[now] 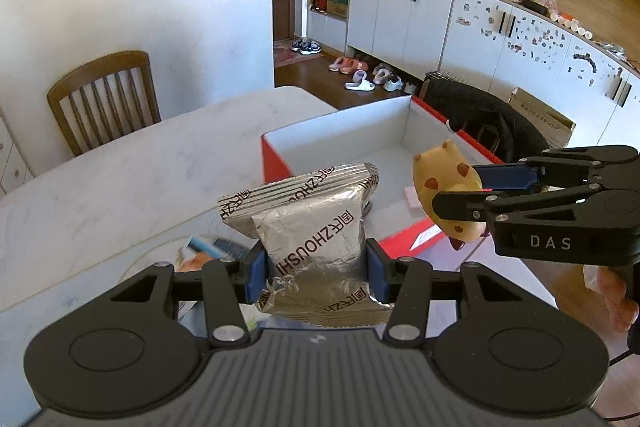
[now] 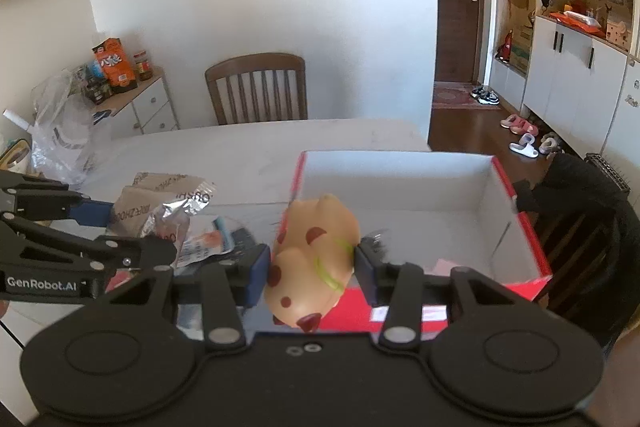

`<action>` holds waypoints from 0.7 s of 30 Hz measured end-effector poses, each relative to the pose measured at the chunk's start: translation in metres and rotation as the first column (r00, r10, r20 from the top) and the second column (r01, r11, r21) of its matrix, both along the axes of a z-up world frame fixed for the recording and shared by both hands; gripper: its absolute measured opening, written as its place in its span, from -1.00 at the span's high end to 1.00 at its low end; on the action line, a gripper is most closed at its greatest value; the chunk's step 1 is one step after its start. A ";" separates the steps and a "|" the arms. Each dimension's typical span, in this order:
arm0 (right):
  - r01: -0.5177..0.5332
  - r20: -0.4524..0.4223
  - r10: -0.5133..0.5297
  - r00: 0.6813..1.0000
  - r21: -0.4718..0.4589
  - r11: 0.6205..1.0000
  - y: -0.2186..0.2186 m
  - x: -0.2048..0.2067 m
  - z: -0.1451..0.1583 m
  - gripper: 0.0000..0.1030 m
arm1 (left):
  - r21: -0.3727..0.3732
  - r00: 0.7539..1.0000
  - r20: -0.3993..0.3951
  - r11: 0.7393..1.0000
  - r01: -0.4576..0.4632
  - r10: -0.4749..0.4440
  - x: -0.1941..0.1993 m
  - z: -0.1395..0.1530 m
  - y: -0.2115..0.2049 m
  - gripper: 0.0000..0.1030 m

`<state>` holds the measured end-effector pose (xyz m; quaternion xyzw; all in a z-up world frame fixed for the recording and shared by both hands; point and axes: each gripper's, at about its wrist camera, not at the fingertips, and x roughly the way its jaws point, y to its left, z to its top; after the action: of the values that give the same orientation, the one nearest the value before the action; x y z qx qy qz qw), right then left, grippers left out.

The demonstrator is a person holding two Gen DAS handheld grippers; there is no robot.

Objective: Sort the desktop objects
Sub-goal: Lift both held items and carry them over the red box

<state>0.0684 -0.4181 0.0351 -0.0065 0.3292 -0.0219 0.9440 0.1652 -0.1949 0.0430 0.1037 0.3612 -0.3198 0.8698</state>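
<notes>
My left gripper [image 1: 316, 269] is clamped on a silver foil snack packet [image 1: 310, 227] printed ZHOUSHI, pinched between both blue pads [image 1: 258, 277] and held up off the marble table [image 1: 120, 187]. Beyond its fingertips sits the red cardboard box [image 1: 276, 163] with a white interior, open at the top; a pale pink item [image 1: 412, 195] lies on its floor. My right gripper [image 2: 312, 267] squeezes a yellow spotted toy animal [image 2: 316, 255] between its pads, raised over the box's near red wall [image 2: 352, 311]. Left of those fingers, loose snack wrappers [image 2: 208, 241] clutter the table, with my other gripper [image 2: 86, 247] and its packet [image 2: 160, 203] beside them. A wooden chair [image 2: 258, 89] stands past the table's far edge.
</notes>
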 end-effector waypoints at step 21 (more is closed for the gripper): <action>0.074 -0.057 -0.073 0.996 0.016 0.997 -0.110 0.049 -0.021 0.13 | 0.069 0.998 -0.028 0.996 0.064 -0.062 0.059 -0.015 -0.115 0.05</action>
<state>0.1176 -0.5286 0.0143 0.0137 0.3557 -0.0535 0.9330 0.2241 -0.3104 0.0276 0.1411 0.3801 -0.3357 0.8503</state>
